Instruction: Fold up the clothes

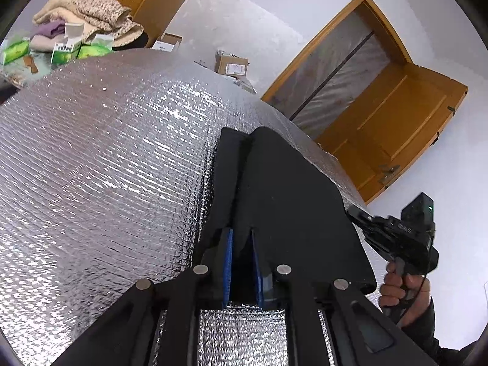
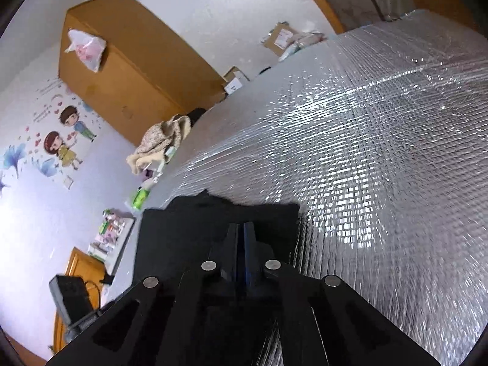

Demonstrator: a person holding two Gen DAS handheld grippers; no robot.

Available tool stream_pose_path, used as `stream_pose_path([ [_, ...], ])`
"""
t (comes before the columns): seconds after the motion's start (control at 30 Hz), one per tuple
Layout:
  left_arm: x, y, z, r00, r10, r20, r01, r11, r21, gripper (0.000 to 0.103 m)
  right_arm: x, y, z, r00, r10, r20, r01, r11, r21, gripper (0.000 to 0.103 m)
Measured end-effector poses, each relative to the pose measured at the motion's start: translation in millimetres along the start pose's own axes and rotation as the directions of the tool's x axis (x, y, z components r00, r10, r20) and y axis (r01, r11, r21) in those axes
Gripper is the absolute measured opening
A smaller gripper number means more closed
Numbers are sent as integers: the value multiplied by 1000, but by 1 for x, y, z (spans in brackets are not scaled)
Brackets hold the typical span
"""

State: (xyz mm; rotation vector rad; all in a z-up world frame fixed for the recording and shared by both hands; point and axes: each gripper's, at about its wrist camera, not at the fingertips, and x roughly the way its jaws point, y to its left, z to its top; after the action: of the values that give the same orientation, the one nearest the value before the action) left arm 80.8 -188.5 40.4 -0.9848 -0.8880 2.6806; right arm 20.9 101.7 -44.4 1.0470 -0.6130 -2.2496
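Your 2 grippers, left gripper (image 1: 242,238) and right gripper (image 2: 244,231), each pinch the black garment (image 1: 283,201), which runs forward from both across the silver mat (image 1: 106,167).

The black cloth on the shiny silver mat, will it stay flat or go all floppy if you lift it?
Probably floppy: the black cloth already bends between the left gripper fingers. It looks thin, so likely light. It may slide on the silver mat.
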Motion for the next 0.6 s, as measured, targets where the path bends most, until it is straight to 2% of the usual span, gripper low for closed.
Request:
stream_pose_path([
  [0.1, -4, -5, 8, 999, 37, 26, -38, 999, 32, 14, -16, 1, -10, 1000, 9, 11, -9, 1000, -1, 20],
  [0.17, 0, -7, 15, 996, 79, 29, -81, 995, 53, 21, -23, -1, -13, 1000, 13, 22, -13, 1000, 19, 30],
  [0.2, 5, -8, 18, 995, 97, 17, -98, 993, 61, 29, -25, -2, -15, 1000, 12, 26, -13, 999, 31, 31],
  [0.23, 11, -8, 21, 993, 115, 5, -115, 991, 70, 35, -25, -3, -15, 1000, 10, 23, -11, 999, 45, 31],
  [0.4, 26, -6, 22, 990, 131, -44, -128, 990, 63, 36, -20, -14, -23, 999, 21, -38, -17, 994, 104, 33],
  [0.53, 28, -6, 16, 994, 85, -71, -82, 995, 51, 34, -14, -15, -28, 997, 43, -68, -36, 994, 99, 34],
  [0.6, 30, -17, 13, 993, 94, -73, -87, 992, 94, 26, -15, -11, -27, 997, 38, -64, -33, 997, 73, 19],
])
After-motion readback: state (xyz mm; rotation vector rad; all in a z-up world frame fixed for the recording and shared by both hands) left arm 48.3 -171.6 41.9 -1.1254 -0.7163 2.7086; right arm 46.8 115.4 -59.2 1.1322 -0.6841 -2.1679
